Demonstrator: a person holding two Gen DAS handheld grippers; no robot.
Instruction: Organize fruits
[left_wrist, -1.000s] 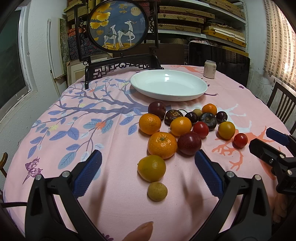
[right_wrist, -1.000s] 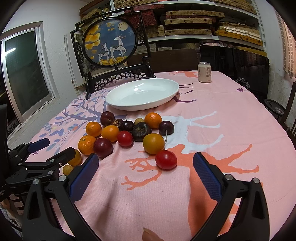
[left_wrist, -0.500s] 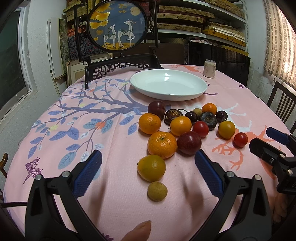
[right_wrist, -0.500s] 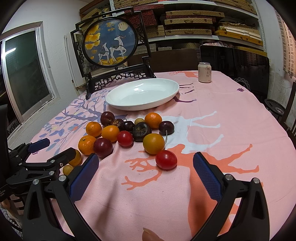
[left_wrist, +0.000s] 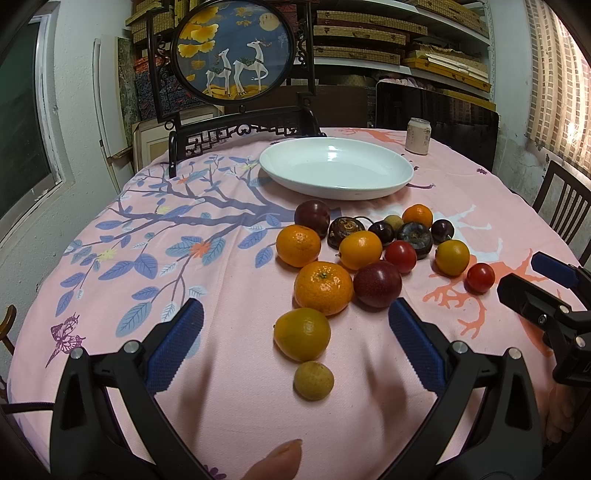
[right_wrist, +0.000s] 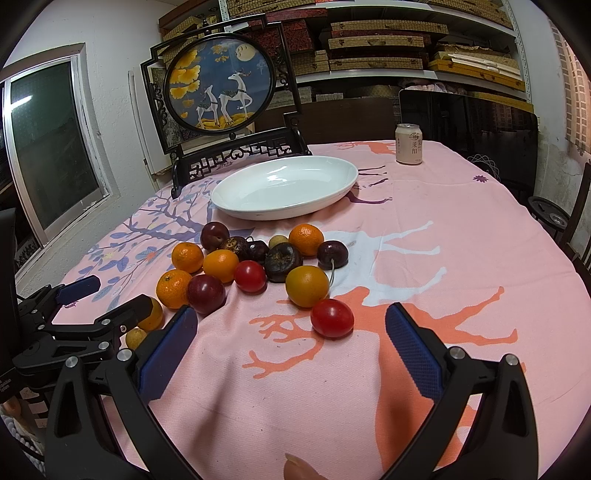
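Observation:
Several fruits lie in a loose cluster on the pink tablecloth: oranges, plums, red tomatoes, dark mangosteens and a small longan. A white oval dish stands empty behind them; it also shows in the right wrist view. My left gripper is open, just short of a yellow-orange fruit and the longan. My right gripper is open, just short of the nearest red tomato. Neither holds anything.
A drink can stands at the table's far right. A framed deer screen on a dark wooden stand stands behind the dish. Chairs ring the table. Each gripper shows in the other's view.

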